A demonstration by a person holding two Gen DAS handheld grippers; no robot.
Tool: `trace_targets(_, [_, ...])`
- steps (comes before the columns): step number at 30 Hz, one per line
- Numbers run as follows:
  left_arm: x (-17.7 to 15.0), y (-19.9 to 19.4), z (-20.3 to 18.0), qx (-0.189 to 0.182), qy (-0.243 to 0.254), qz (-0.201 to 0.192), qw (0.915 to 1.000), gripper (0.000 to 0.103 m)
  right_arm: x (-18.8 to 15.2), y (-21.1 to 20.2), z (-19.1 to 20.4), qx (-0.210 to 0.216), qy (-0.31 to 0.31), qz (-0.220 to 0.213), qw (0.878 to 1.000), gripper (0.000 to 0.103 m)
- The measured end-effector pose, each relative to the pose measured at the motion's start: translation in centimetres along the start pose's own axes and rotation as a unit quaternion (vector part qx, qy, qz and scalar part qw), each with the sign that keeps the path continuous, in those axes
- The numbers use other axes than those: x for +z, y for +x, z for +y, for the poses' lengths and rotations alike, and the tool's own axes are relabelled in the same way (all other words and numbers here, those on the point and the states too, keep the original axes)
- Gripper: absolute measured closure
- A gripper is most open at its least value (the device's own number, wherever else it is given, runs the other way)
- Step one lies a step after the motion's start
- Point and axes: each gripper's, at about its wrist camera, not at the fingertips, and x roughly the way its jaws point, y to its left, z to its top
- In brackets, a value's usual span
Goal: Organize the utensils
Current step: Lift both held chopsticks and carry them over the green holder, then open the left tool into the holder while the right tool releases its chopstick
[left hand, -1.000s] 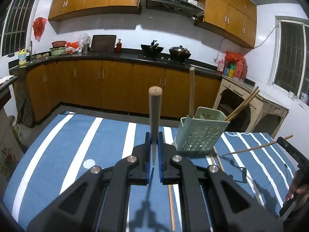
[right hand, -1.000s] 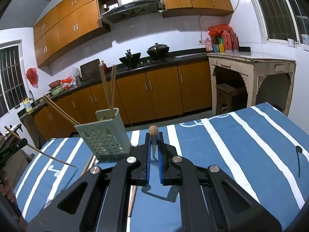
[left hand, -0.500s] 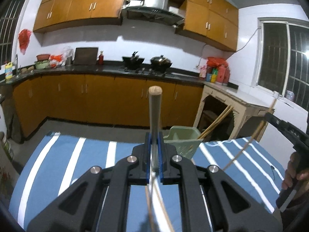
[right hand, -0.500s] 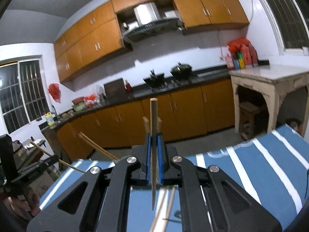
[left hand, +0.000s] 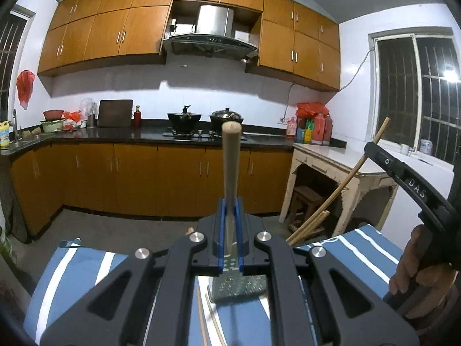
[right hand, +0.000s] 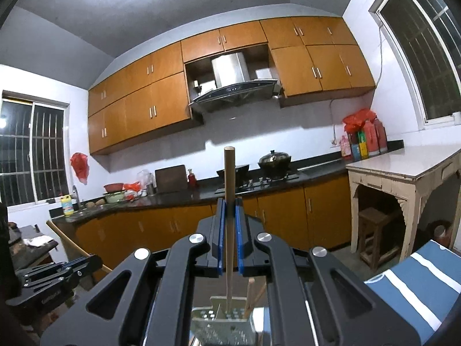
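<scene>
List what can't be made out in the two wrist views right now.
- Green holder: left wrist view, mostly behind the left gripper.
- Holder contents: right wrist view, right gripper body blocks them.
- Right chopstick lower tip: unclear whether inside the holder.
- Striped table: mostly cut off.

I see the tabletop under its blue, white-striped cloth; the perforated green holder stands on it, with loose chopsticks lying just beside it.

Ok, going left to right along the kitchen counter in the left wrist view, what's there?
Yellow bottle → red bowl → dark cutting board → red bottle → black wok → lidded pot → red bags and bottles.
</scene>
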Motion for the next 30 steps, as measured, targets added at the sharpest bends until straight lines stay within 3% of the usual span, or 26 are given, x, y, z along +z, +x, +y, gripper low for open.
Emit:
trace_targets(12, [-2.6,5.3,0.9,-0.002,-0.018,0.055,0.9983,0.095,-5.5,5.2,-0.4,-0.018,0.004,0.071,0.997,0.096])
trace_targets(18, [-3.9,6.8,1.4,0.000,-0.024,0.078,0.9966,0.092,-5.9,5.3,-0.6,-0.015,0.003,0.102,0.995,0.095])
trace_targets(21, [-3.9,6.5,1.6,0.001,-0.023,0.076,0.9969,0.084,-5.6,4.8,-0.8,-0.016,0.004,0.104,0.994,0.094])
trace_targets(30, [-3.3,1.9,1.9,0.006,-0.024,0.042,0.9988,0.077,-4.6,0.8,-2.2,-0.017,0.016,0.107,0.994,0.094])
